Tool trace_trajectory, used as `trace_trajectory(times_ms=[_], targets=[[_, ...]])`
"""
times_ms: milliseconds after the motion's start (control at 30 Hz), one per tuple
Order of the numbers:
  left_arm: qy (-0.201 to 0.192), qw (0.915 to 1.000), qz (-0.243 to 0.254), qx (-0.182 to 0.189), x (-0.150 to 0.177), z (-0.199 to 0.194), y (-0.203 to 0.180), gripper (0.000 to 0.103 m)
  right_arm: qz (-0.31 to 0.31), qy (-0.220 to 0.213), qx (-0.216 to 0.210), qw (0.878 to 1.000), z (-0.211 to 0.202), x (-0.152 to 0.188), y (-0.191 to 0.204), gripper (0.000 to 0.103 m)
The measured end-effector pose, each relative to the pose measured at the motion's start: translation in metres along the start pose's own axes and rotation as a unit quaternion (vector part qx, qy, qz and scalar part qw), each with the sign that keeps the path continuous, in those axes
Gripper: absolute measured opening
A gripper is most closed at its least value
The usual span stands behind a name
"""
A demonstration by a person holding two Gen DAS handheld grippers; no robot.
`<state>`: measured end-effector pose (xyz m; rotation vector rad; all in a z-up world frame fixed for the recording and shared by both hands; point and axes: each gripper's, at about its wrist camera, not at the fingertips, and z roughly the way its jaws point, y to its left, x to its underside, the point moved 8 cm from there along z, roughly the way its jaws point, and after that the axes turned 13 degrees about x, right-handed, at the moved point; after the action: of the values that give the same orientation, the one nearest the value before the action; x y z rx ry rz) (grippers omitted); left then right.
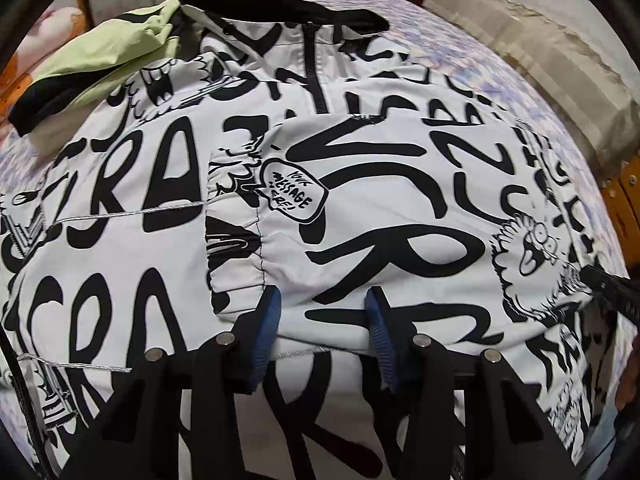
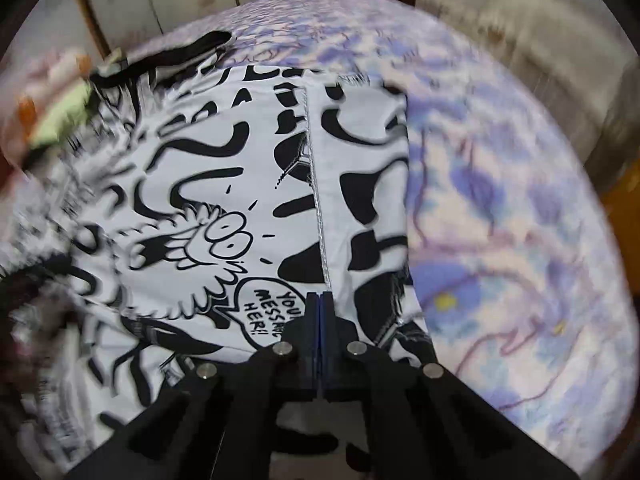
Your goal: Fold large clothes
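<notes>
A white jacket (image 1: 400,184) printed with black graffiti letters lies spread on the bed, its black collar (image 1: 280,4) at the far side. One sleeve (image 1: 304,216) is folded across the body. My left gripper (image 1: 323,312) stands open low over that sleeve, a blue pad (image 1: 270,320) on either side of its near fold. In the right wrist view the jacket (image 2: 224,184) fills the left half. My right gripper (image 2: 320,300) is shut, pads together, at the near end of a silver seam (image 2: 318,200). No cloth shows pinched between them.
The bed has a purple floral sheet (image 2: 500,220), bare to the right of the jacket. A light green garment (image 1: 100,52) lies at the far left by the collar. A beige blanket (image 1: 540,60) lies at the far right, with a wooden bed frame (image 1: 624,200) beside it.
</notes>
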<state>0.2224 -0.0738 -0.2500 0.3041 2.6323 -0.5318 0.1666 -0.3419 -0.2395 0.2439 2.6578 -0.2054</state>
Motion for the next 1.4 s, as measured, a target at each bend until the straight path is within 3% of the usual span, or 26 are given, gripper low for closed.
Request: trace_trajectory(times_ms=[200,567,800,1000,1400], targets=[[-0.004,0.9997,0.006,-0.025,0.0,0.003,-0.003,0.044,0.014,-0.001,0.024,1.0,-0.002,0.006,0.006,0.003],[-0.013,0.9998,-0.001,-0.016,0.002,0.0,-0.004,0.046,0.041,0.011,0.017,0.999,0.009,0.004,0.007,0.004],[-0.004,1.0,-0.006,-0.004,0.007,-0.011,-0.01,0.056,0.041,0.028,0.034,0.998,0.006,0.006,0.014,0.009],[-0.011,0.9999,-0.001,0.007,0.021,-0.055,-0.019,0.056,0.045,0.046,0.032,0.997,-0.022,0.009,0.028,0.028],[-0.012,0.9997,-0.02,0.0,0.082,-0.157,0.006,0.062,-0.032,0.039,-0.012,0.999,-0.112,0.049,0.107,0.029]])
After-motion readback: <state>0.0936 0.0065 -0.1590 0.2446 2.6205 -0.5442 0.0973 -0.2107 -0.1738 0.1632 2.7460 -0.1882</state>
